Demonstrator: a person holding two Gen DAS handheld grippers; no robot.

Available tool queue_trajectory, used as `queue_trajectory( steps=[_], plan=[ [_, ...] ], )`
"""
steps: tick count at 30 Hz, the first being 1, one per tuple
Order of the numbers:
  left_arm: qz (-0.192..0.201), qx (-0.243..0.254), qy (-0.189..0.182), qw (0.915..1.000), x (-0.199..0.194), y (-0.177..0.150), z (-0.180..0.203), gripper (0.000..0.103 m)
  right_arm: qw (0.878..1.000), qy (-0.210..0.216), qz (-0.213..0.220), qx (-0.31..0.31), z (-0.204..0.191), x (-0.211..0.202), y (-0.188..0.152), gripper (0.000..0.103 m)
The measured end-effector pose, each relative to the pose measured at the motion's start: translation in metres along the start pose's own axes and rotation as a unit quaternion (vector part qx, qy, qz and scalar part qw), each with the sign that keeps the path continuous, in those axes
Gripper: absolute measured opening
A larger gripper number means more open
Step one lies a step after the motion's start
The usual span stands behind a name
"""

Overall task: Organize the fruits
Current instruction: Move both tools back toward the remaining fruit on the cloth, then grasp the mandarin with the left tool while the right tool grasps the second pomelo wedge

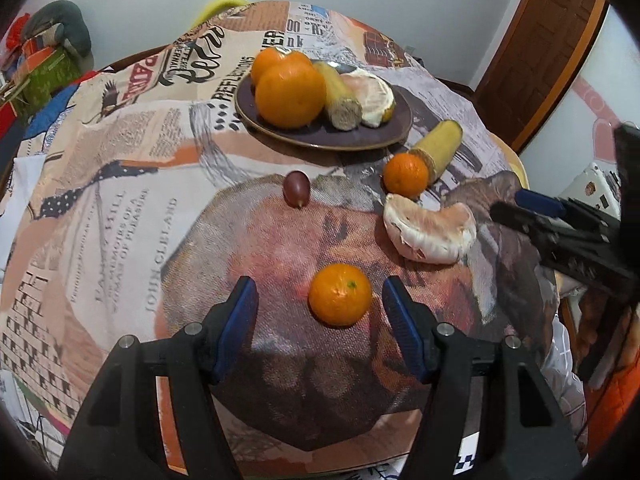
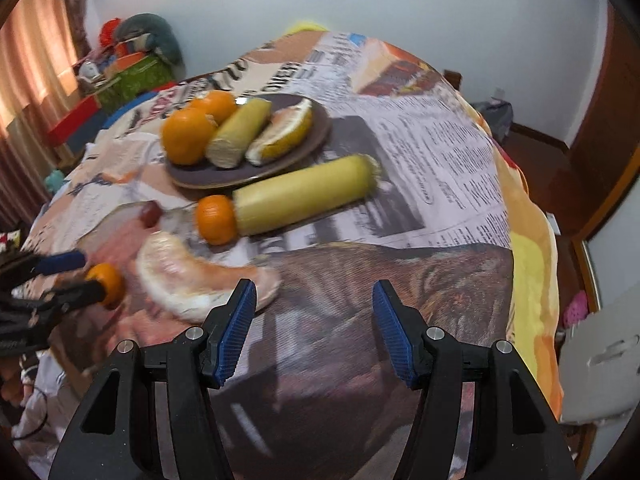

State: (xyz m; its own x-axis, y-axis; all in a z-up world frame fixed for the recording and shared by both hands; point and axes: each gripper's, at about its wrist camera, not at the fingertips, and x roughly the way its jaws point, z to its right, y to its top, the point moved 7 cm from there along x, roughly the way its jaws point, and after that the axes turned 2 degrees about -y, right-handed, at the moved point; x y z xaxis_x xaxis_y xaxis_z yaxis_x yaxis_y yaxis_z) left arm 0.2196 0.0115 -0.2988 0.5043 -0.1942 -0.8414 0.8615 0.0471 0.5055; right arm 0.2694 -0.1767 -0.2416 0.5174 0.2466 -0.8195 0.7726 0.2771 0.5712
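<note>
Left wrist view first, reading left to right: the dark brown round plate (image 1: 384, 136) at the far middle of the newspaper-print tablecloth (image 1: 120, 200) already carries two large oranges (image 1: 290, 94), a short piece of pale yellow sugarcane-like stalk (image 1: 340, 100) and a peeled pomelo wedge (image 1: 370, 98). I judge the job about half done. Loose on the cloth are a small dark red grape (image 1: 296, 188) near the middle, the small mandarin (image 1: 340, 294) nearest me, a second small mandarin (image 1: 406, 174) touching the end of a longer pale yellow stalk piece (image 1: 438, 148) further right, and a large peeled pomelo segment (image 1: 430, 232) just near of them. Five pieces are left to move, by my count.

My left gripper (image 1: 318, 312) stands about half open with its blue pads either side of the nearest mandarin. The pads do not touch it, so nothing is held yet. In my judgement that mandarin is this hand's next pick.

My right gripper (image 2: 314, 320) is also about half open and empty. Its left pad sits just beside the near end of the pomelo segment (image 2: 200, 280), which lies off to the left of the jaws, not between them.
</note>
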Motion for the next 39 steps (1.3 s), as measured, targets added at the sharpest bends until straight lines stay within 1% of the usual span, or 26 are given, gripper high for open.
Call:
queue_trajectory(
  steps=[2, 4, 5, 6, 7, 9, 11, 15, 17, 20, 21, 23, 28, 30, 32, 35, 39],
  plan=[
    [-0.001, 0.003, -0.001, 1.0, 0.003, -0.002, 0.002, 0.064, 1.0, -0.006, -0.003, 0.005, 0.005, 0.007, 0.003, 0.057],
    [-0.002, 0.008, 0.0, 1.0, 0.006, -0.003, 0.003, 0.058, 1.0, -0.009, -0.007, 0.007, 0.006, 0.012, 0.005, 0.057],
    [-0.003, 0.012, 0.001, 0.9999, 0.007, -0.003, 0.004, 0.053, 1.0, -0.009, -0.01, 0.006, 0.007, 0.016, 0.005, 0.057],
    [-0.004, 0.015, 0.002, 0.9999, 0.007, -0.004, 0.005, 0.049, 1.0, -0.009, -0.012, 0.005, 0.006, 0.019, 0.005, 0.057],
    [-0.002, 0.018, 0.001, 0.9998, 0.008, -0.004, 0.005, 0.048, 1.0, -0.006, -0.016, 0.005, 0.005, 0.021, 0.004, 0.057],
    [-0.001, 0.021, -0.007, 0.9997, 0.008, -0.003, 0.006, 0.039, 1.0, -0.001, -0.019, 0.007, 0.003, 0.023, 0.001, 0.057],
    [-0.005, 0.019, -0.022, 0.9996, 0.01, -0.002, 0.008, 0.034, 1.0, 0.009, -0.021, 0.007, 0.0, 0.02, -0.002, 0.057],
    [-0.002, 0.023, -0.02, 0.9996, 0.01, 0.0, 0.009, 0.034, 0.999, 0.032, -0.026, -0.007, -0.011, 0.013, -0.011, 0.057],
    [-0.001, 0.02, -0.02, 0.9996, 0.009, 0.0, 0.008, 0.034, 0.999, 0.036, -0.026, -0.018, -0.019, 0.007, -0.015, 0.057],
    [0.004, 0.017, -0.01, 0.9998, 0.006, -0.001, 0.003, 0.034, 0.997, 0.067, -0.033, -0.033, -0.034, 0.0, -0.021, 0.057],
    [0.006, 0.015, -0.007, 0.9998, 0.003, -0.001, 0.001, 0.034, 0.997, 0.068, -0.031, -0.036, -0.037, -0.003, -0.022, 0.057],
    [0.01, 0.011, -0.005, 0.9999, -0.001, -0.001, -0.004, 0.034, 0.997, 0.066, -0.022, -0.042, -0.042, -0.009, -0.02, 0.057],
    [0.026, 0.0, 0.002, 0.9997, -0.016, 0.0, -0.018, 0.034, 0.994, 0.094, -0.01, -0.056, -0.067, -0.02, -0.008, 0.057],
    [0.031, -0.005, 0.004, 0.9995, -0.021, 0.0, -0.024, 0.034, 0.992, 0.1, -0.009, -0.074, -0.081, -0.02, -0.006, 0.06],
    [0.032, -0.009, 0.005, 0.9994, -0.023, 0.0, -0.028, 0.034, 0.99, 0.102, -0.011, -0.094, -0.095, -0.015, -0.005, 0.069],
    [0.031, -0.012, 0.005, 0.9994, -0.024, -0.003, -0.034, 0.034, 0.989, 0.098, -0.015, -0.114, -0.108, -0.004, -0.002, 0.069],
    [0.028, -0.016, 0.005, 0.9995, -0.022, -0.004, -0.04, 0.034, 0.986, 0.093, -0.033, -0.135, -0.117, 0.014, 0.003, 0.069]
  ],
)
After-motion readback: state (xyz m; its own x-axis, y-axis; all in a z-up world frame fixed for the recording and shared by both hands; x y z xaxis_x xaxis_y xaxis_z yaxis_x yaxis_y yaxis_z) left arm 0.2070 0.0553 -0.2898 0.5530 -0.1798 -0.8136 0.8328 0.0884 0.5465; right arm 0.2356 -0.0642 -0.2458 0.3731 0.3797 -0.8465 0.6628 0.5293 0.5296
